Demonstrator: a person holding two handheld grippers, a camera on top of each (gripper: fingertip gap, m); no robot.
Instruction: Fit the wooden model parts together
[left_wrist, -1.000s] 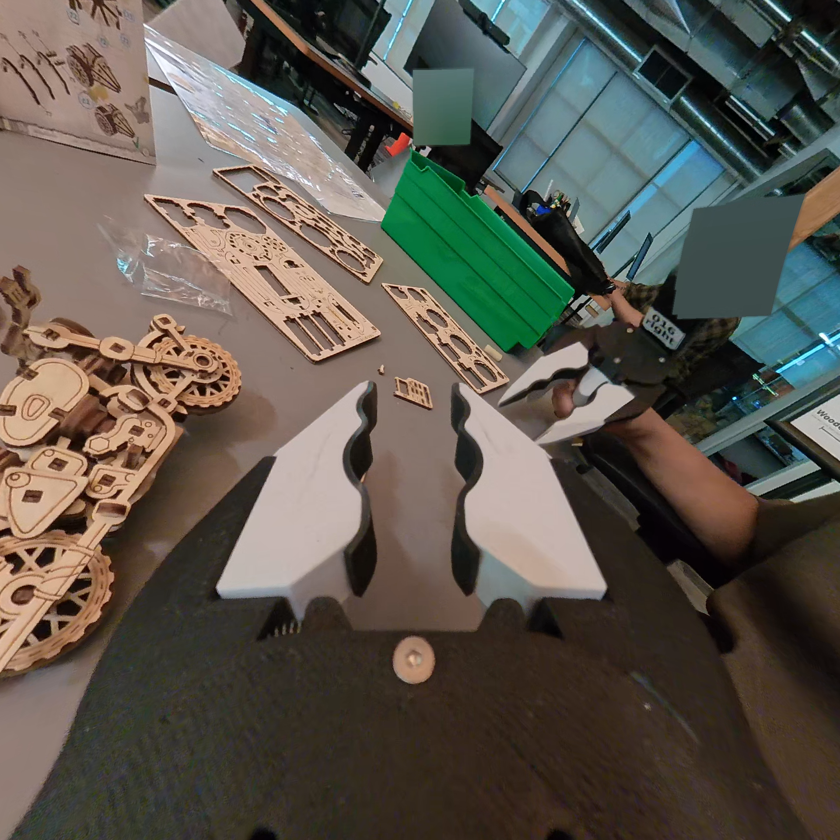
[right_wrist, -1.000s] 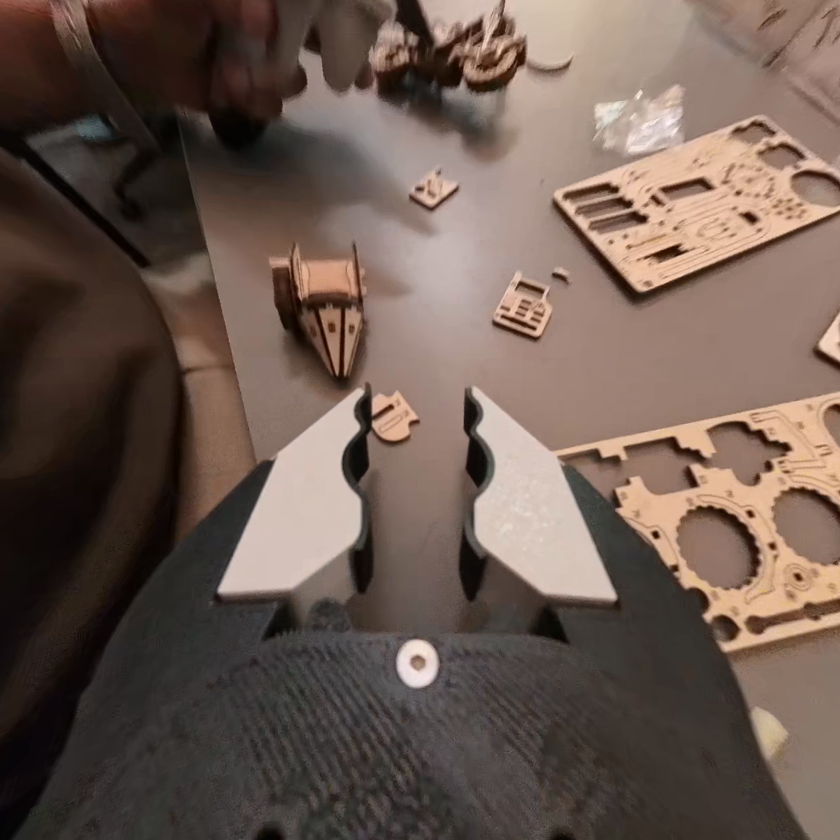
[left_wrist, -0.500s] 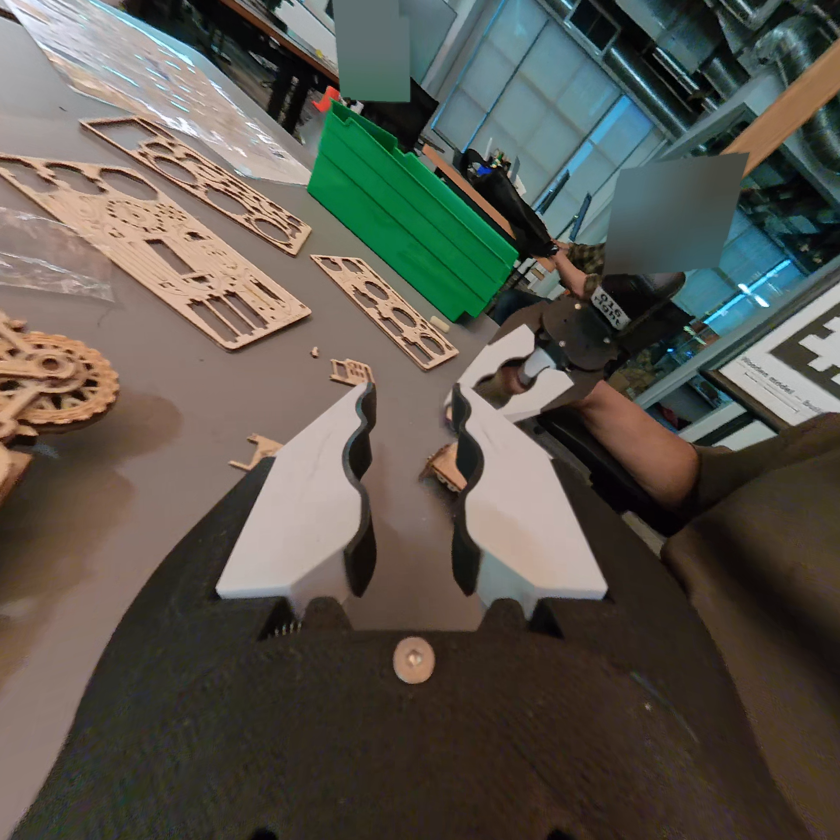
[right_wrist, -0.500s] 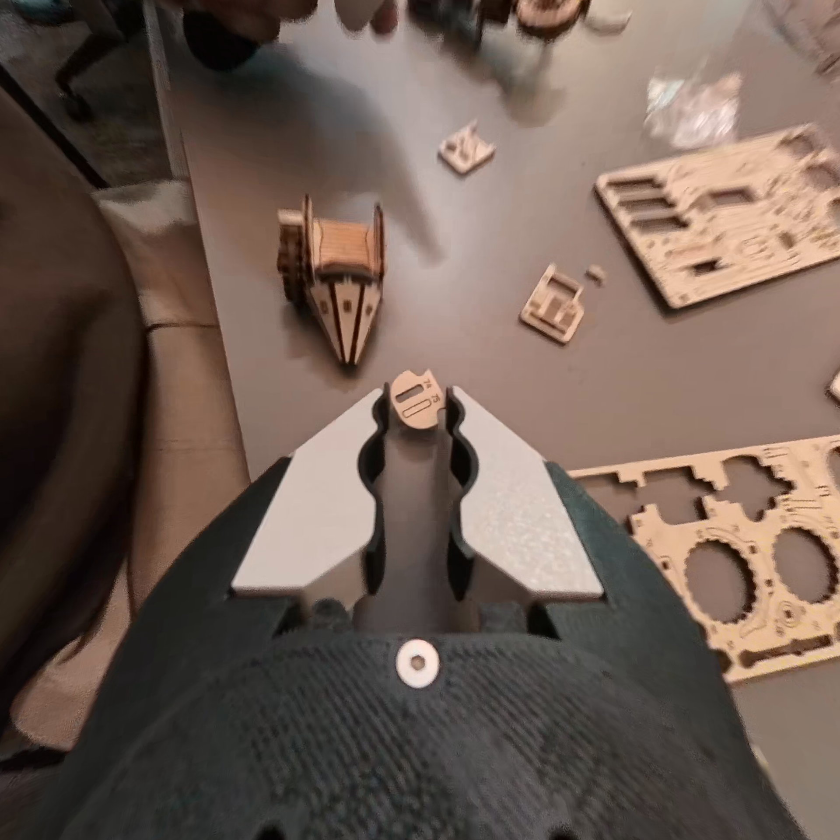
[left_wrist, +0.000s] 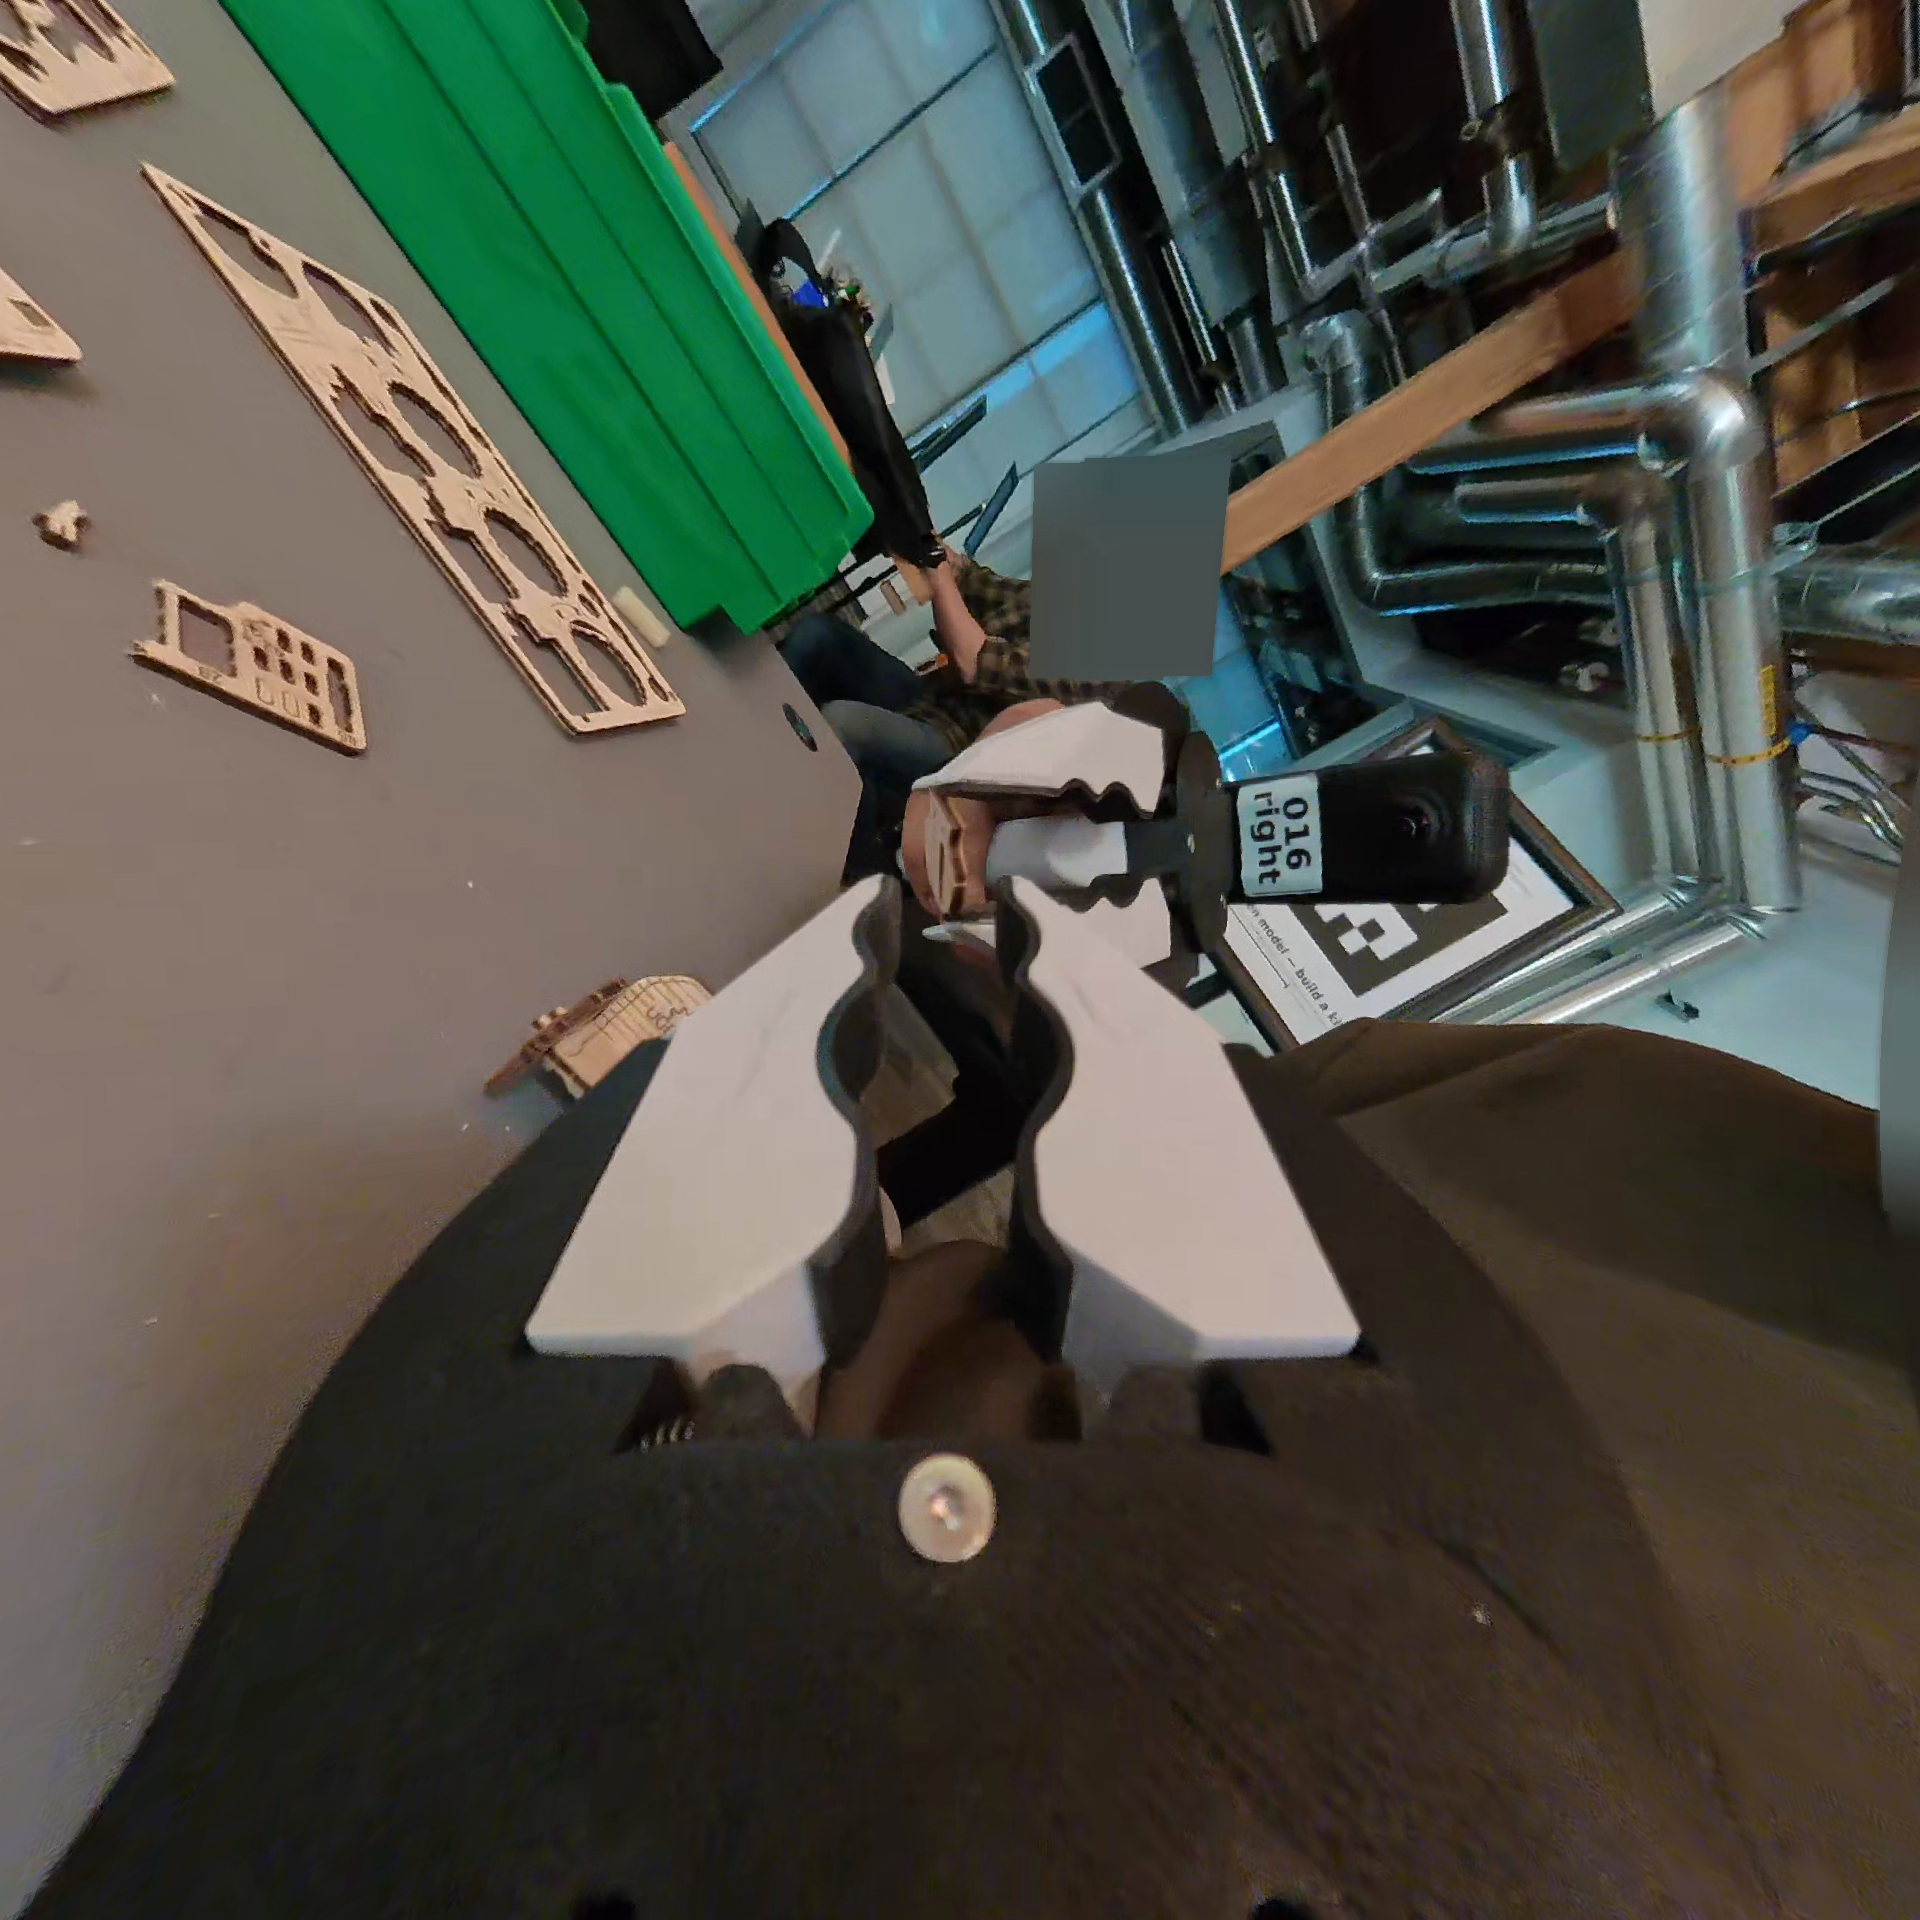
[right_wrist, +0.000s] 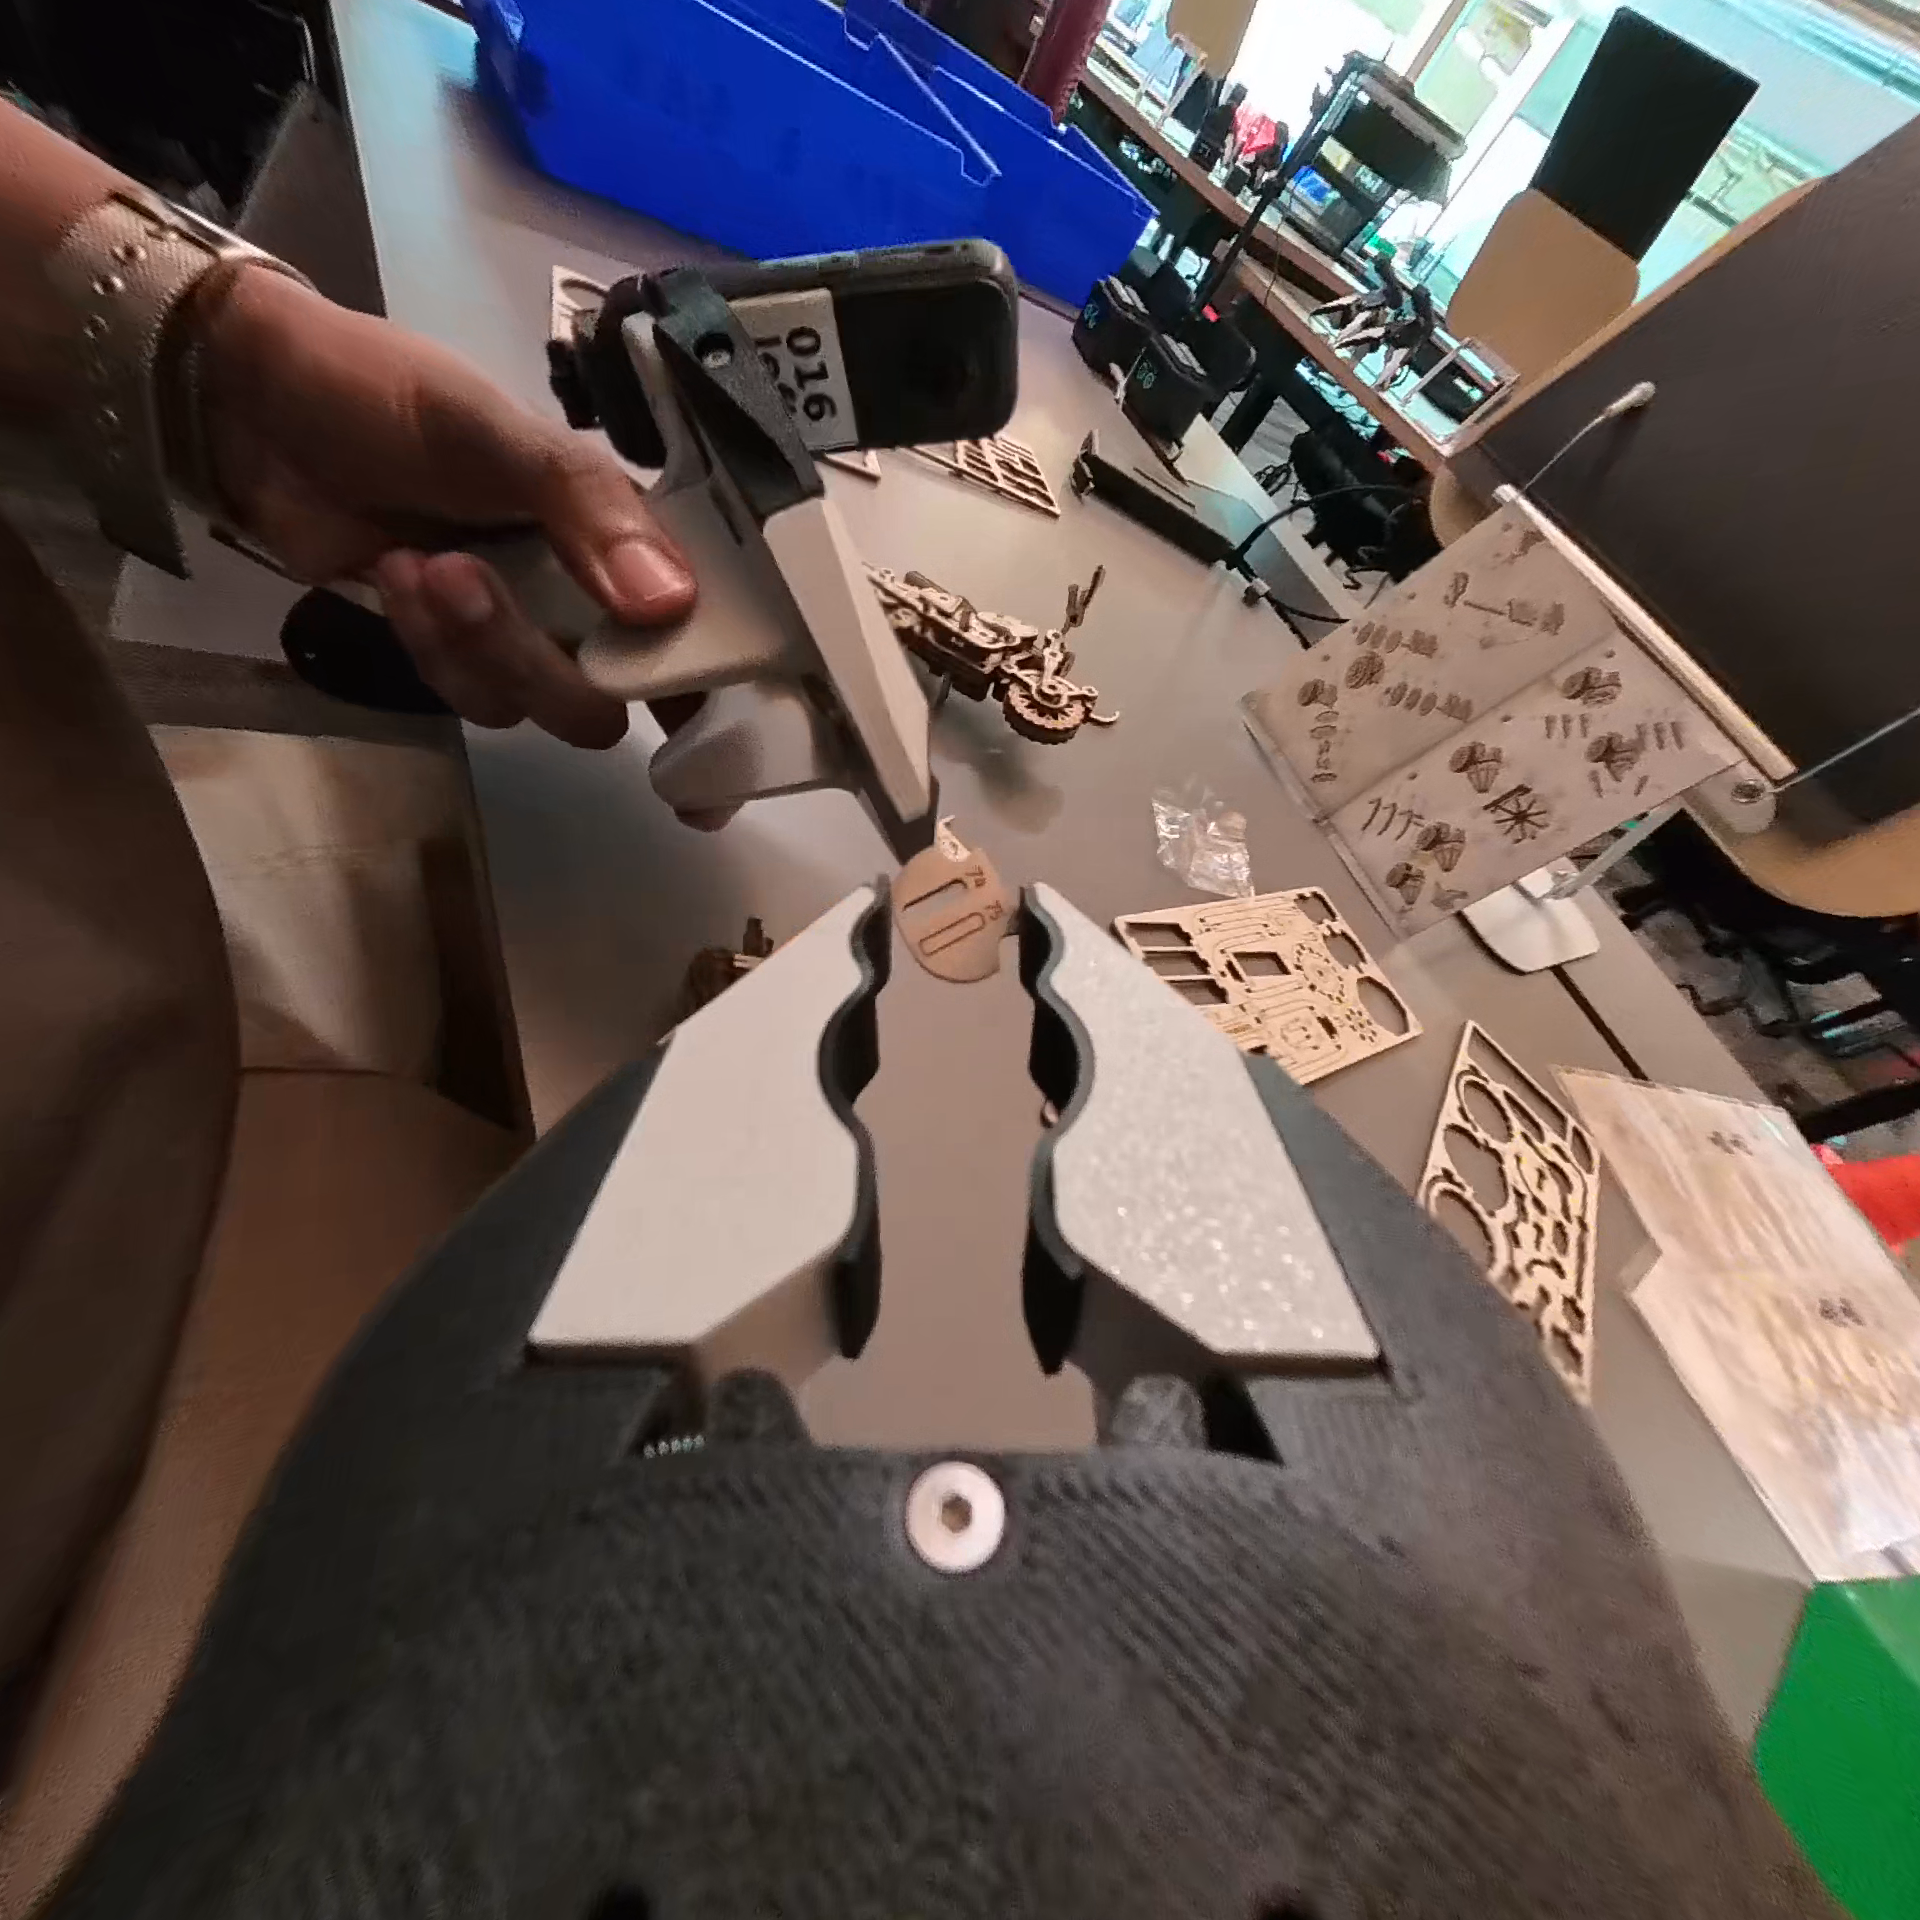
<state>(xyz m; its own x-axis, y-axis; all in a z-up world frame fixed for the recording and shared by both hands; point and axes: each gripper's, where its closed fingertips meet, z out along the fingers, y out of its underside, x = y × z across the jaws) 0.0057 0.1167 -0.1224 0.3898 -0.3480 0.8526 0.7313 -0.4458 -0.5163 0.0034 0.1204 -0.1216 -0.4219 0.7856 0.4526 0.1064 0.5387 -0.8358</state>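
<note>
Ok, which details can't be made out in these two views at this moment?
- Left wrist view: the small wooden subassembly is half hidden behind the left claw.
- Right wrist view: whether the left claw's tips touch the oval wooden disc is unclear.
- Right wrist view: the instruction sheet is blurred.

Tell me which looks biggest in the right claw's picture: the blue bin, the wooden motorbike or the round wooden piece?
Biggest to smallest, as they look:
1. blue bin
2. wooden motorbike
3. round wooden piece
The round piece sits nearest the camera, so it really is smaller still.

Green bin (left_wrist: 582, 312), tan wooden disc (right_wrist: 951, 925)
</note>
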